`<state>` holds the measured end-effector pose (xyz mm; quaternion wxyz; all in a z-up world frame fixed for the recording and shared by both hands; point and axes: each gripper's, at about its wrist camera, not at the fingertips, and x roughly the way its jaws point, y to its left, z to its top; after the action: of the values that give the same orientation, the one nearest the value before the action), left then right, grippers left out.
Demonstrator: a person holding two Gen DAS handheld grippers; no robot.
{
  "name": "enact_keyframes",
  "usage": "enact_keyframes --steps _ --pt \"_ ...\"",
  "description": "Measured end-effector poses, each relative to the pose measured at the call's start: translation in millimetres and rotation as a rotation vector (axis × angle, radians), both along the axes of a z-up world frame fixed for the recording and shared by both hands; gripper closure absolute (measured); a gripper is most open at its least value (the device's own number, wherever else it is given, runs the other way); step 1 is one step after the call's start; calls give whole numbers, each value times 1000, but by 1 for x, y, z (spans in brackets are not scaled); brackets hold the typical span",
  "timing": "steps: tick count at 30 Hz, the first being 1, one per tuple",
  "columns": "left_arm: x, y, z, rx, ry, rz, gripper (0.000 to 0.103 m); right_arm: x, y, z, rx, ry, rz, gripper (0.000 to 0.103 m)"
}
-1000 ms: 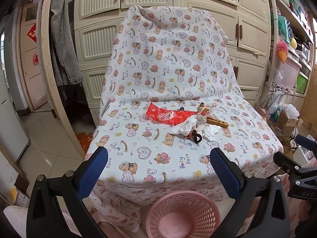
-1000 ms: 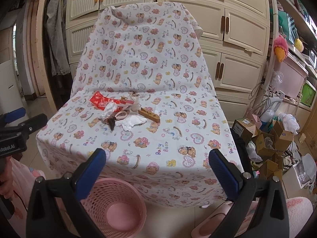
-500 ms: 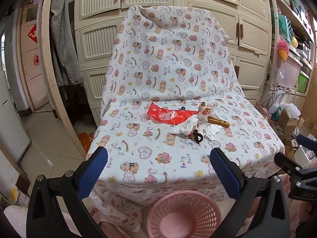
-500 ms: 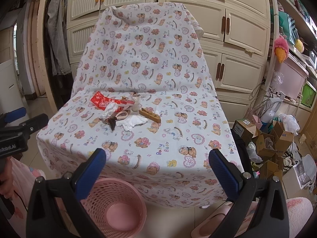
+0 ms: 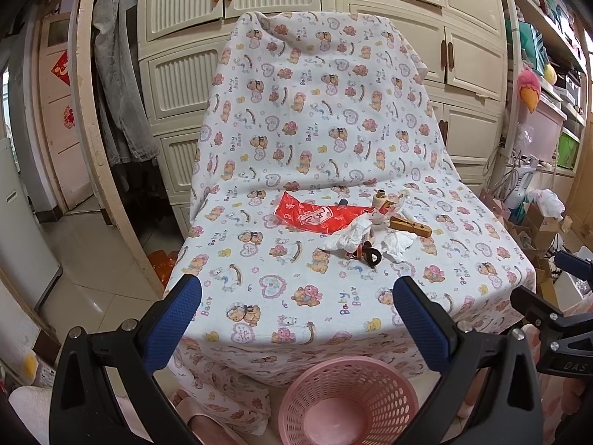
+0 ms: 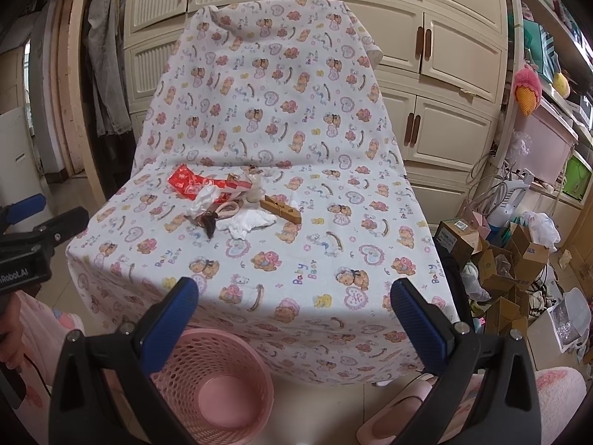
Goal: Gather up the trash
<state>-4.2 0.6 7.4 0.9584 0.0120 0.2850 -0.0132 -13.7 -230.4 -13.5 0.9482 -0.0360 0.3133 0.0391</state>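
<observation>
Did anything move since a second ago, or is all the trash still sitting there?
Almost nothing changed. Both views creep very slightly, so the hands drifted a little. The left gripper and right gripper stay wide open, holding nothing. The red plastic wrapper, crumpled white tissues and wooden clothespin lie where they were on the bear-print cloth. The pink mesh basket stays on the floor.

We see soft, even indoor light in both views, with the patterned cloth (image 5: 315,141) brightly lit and sharp at centre. Its front edge falls into gentle shadow. Fisheye bending curves the cupboard doors (image 6: 459,48) toward the frame edges, and the corners go black. Nothing shows motion blur or glare.
</observation>
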Motion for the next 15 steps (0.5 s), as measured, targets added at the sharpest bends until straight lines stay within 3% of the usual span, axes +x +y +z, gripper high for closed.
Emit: enact_keyframes --steps 15 --pt "-2 -4 -1 -8 -19 1 1 0 2 -4 0 6 15 0"
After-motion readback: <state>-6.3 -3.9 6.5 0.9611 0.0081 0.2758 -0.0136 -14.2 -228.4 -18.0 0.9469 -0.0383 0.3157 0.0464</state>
